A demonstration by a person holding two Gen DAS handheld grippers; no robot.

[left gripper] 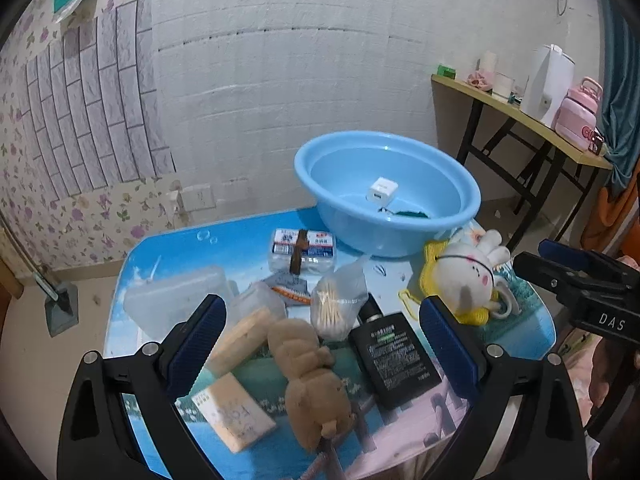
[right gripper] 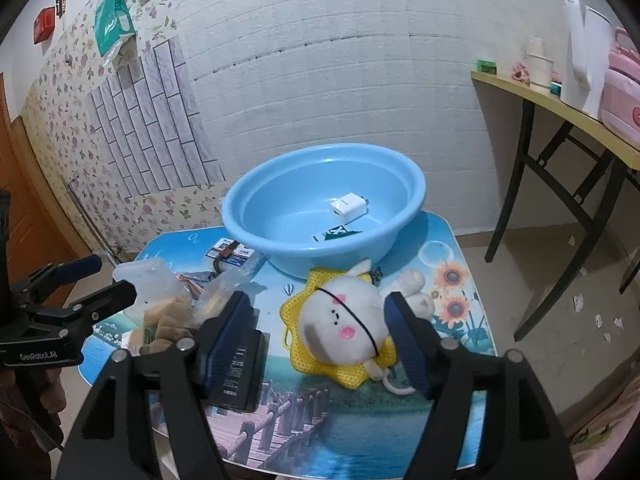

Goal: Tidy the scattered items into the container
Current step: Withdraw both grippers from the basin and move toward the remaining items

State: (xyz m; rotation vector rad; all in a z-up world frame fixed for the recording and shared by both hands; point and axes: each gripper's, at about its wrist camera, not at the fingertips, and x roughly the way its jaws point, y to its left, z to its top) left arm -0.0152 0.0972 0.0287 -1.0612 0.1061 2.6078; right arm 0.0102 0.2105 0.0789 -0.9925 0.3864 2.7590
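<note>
A yellow-topped side table with black folding legs [left gripper: 516, 116] stands against the white wall. It carries a white electric kettle [left gripper: 546, 80] and a pink lidded container [left gripper: 578, 114]. A green tissue pack [right gripper: 113, 24] hangs on the floral wallpaper.

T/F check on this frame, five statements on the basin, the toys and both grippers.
1. A white charger cube lies inside the blue basin. True.
2. The white rabbit plush is already in the basin. False: it lies on a yellow knitted mat on the table, in front of the basin.
3. The right gripper is shut on the rabbit plush. False: its pads stand apart on either side of the plush, not pressing on it.
4. The left gripper is open, with a brown plush toy between its fingers on the table. True.
5. The black bottle stands upright. False: it lies flat on the table.
</note>
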